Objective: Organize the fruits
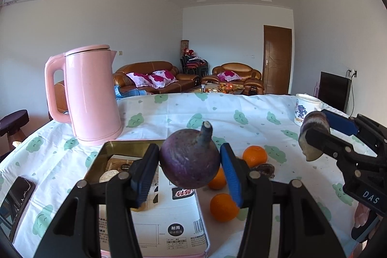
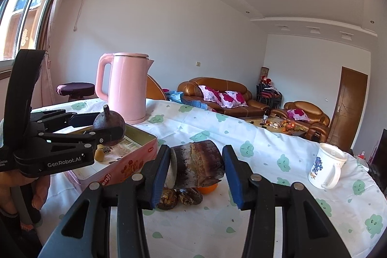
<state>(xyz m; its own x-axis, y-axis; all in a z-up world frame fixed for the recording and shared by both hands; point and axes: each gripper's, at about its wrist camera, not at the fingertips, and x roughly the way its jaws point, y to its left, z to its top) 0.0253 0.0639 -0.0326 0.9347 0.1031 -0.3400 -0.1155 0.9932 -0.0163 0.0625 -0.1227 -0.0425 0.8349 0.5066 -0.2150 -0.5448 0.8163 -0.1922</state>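
My left gripper (image 1: 189,166) is shut on a round purple fruit with a stem (image 1: 189,161), held above the front right corner of an open pink tin box (image 1: 150,185); it also shows in the right wrist view (image 2: 108,127). My right gripper (image 2: 196,166) is shut on a brown bamboo shoot piece (image 2: 197,165), held above the table; it shows at the right of the left wrist view (image 1: 314,134). Three oranges (image 1: 254,156) (image 1: 217,179) (image 1: 223,207) lie on the cloth right of the box. Dark shrivelled pieces (image 2: 181,196) lie under the right gripper beside an orange (image 2: 208,188).
A pink kettle (image 1: 93,98) stands behind the box. A white mug (image 2: 326,167) stands at the table's right. A dark phone (image 1: 17,195) lies at the left edge. The box holds papers and a small round item (image 1: 108,175). The white cloth with green prints (image 1: 241,113) covers the table.
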